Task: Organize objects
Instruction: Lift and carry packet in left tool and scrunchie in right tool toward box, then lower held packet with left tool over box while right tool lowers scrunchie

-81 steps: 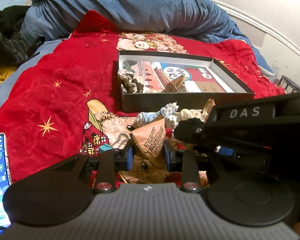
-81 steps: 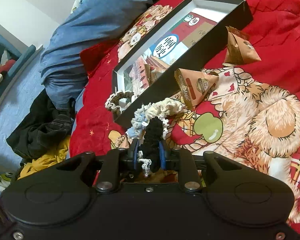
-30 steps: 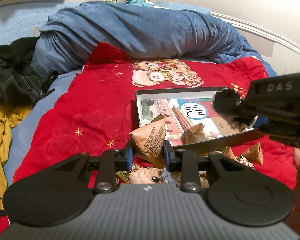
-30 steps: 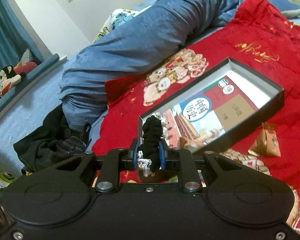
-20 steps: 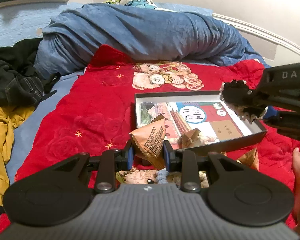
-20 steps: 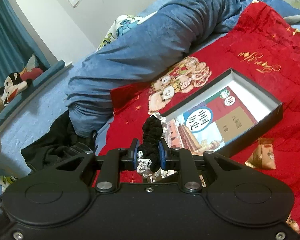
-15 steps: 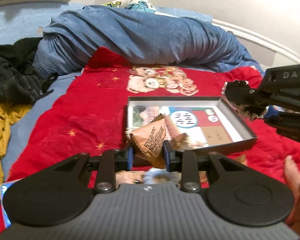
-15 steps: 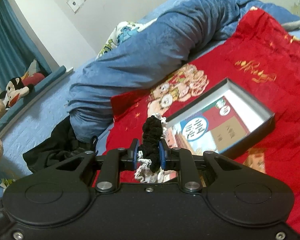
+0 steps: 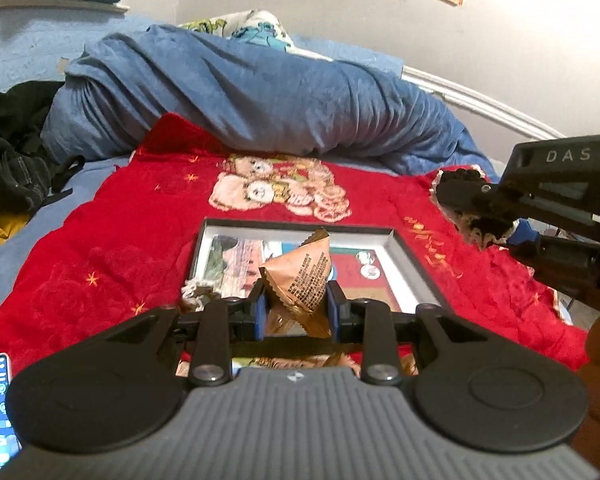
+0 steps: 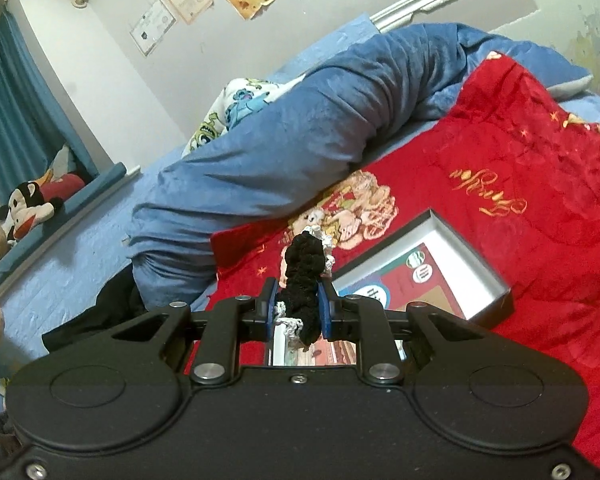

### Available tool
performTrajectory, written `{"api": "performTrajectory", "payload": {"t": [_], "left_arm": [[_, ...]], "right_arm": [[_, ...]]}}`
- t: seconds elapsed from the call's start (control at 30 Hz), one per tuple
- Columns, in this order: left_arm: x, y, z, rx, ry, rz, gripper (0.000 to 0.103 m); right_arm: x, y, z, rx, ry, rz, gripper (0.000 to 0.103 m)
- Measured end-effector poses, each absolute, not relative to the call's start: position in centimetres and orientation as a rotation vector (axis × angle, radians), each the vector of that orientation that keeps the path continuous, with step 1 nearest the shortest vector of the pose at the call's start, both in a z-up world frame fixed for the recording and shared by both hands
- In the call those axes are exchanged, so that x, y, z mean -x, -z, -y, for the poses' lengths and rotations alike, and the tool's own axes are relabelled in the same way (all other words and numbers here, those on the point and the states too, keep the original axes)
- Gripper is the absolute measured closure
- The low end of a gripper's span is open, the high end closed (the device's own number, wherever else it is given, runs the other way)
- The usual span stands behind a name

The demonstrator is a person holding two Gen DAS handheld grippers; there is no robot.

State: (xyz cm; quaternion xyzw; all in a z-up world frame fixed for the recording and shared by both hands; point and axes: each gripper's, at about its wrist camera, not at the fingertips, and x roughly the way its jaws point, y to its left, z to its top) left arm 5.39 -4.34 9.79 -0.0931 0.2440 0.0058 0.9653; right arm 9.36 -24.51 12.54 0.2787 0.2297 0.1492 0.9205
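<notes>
Snack packet (image 9: 300, 280) clamped in left hand-held gripper (image 9: 296, 308)

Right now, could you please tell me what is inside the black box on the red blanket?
The box holds a printed picture card on its floor and a braided hair tie at its near left corner. The snack packet in the left gripper hides the middle.

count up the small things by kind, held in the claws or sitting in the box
Snack packets: 1, the brown packet in the left claw
Scrunchies: 2, the black scrunchie in the right claw and a brownish scrunchie at the near-left corner of the box
Total: 3
</notes>
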Motion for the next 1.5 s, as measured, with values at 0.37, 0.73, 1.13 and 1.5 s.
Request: {"api": "performTrajectory", "payload": {"t": [0.37,0.73,1.13,1.5], "left_arm": [[-4.7,-6.5,4.5,0.204,0.020,-0.491,0.070],[-9.3,-5.1,8.1,0.198,0.033,-0.457,0.070],[-14.2,-1.2,8.8,0.135,-0.022,-0.494,0.070],[-15.1,-0.1,6.6,0.131,-0.100,-0.554,0.070]], "right_arm": [[-10.1,-12.5,26.4,-0.550,-0.302,-0.470,0.083],[-14.5,-8.5,27.5,-0.546,-0.321,-0.541,0.083],[-19.0,-3.2,26.3,-0.479,-0.316,-0.610,0.082],[-20.0,-1.5,25.1,-0.503,-0.326,-0.624,0.083]]}}
